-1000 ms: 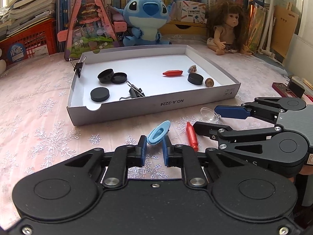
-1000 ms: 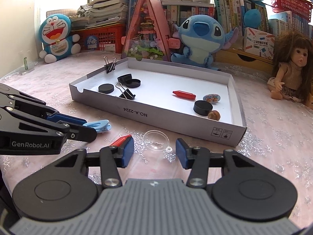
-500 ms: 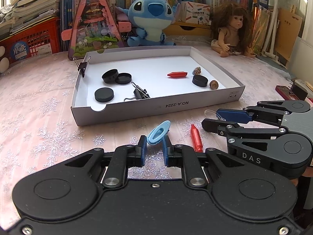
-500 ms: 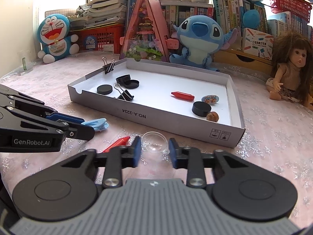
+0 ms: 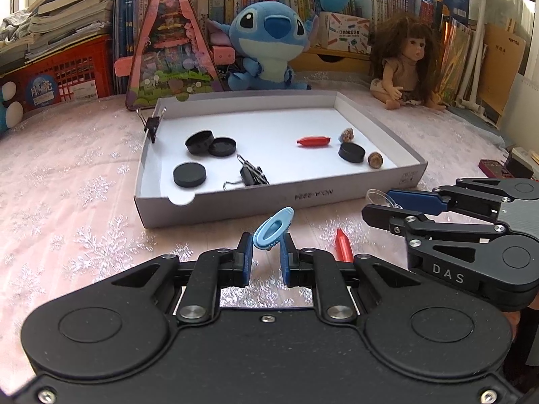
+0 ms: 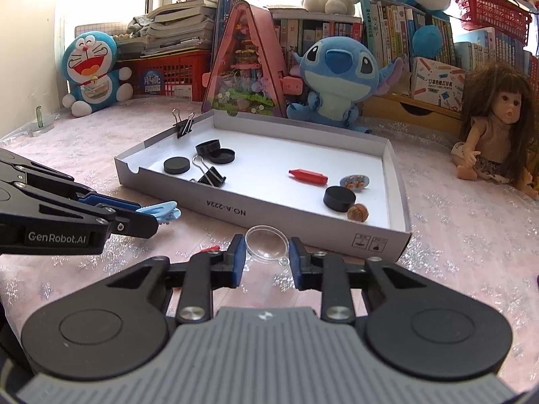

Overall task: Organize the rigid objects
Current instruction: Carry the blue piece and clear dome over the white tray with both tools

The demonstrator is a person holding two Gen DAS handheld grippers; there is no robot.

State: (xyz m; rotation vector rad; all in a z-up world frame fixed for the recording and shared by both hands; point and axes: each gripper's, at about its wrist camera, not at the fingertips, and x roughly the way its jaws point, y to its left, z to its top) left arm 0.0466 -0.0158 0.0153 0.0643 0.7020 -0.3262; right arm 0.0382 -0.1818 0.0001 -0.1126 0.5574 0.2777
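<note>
Evidently mid-pickup: left gripper is clamped on the blue clip at lower centre, right gripper on the clear dome; both judged bound for the white tray above.

Left wrist view low over the table, facing the tray from near, right gripper at its right edge; right wrist view likewise, left gripper at left; both share tray, plush, doll
</note>
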